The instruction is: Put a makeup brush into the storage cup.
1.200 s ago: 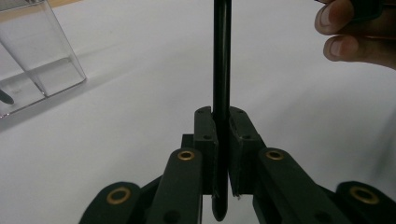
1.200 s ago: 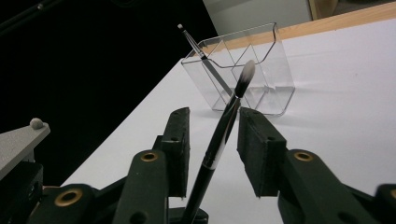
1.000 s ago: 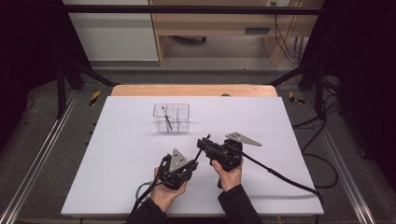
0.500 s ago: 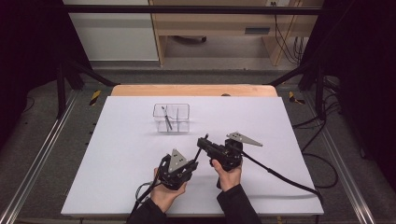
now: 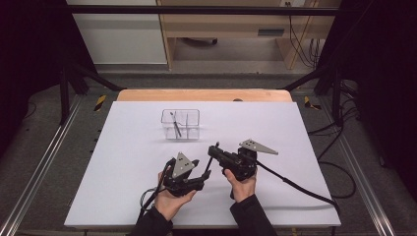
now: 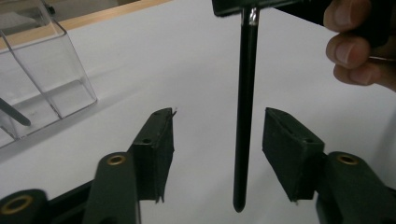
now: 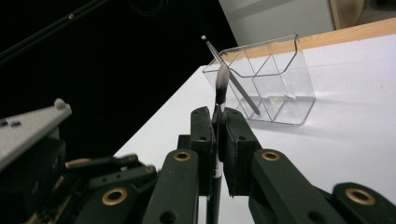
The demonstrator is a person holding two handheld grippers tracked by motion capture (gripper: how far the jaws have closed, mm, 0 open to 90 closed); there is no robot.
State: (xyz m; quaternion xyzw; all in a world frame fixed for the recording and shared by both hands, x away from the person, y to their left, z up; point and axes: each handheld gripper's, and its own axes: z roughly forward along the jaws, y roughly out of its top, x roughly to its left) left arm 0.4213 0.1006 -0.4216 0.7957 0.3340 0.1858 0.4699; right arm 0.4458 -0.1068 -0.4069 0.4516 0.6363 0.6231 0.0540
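Observation:
A slim black makeup brush [image 6: 245, 116] with a pale tuft [image 7: 222, 84] is clamped near its ferrule by my right gripper [image 7: 218, 121], which is shut on it. In the high view the right gripper [image 5: 215, 149] points left at the table's front middle. The brush's handle [image 5: 208, 166] slants down toward my left gripper [image 5: 205, 174]. In the left gripper view the handle hangs between the jaws of the left gripper [image 6: 217, 140]. Those jaws have just been opening, and neither pad touches the handle.
A clear divided organizer [image 5: 180, 124] stands on the white table [image 5: 295, 128] behind the hands, with another thin brush [image 5: 175, 125] leaning in it. A cable [image 5: 295, 184] trails right from the right gripper. The person's fingers [image 6: 355, 51] wrap around the right gripper.
The left gripper's jaws have spread apart and let go of the brush handle. Both hands have stayed almost where they were.

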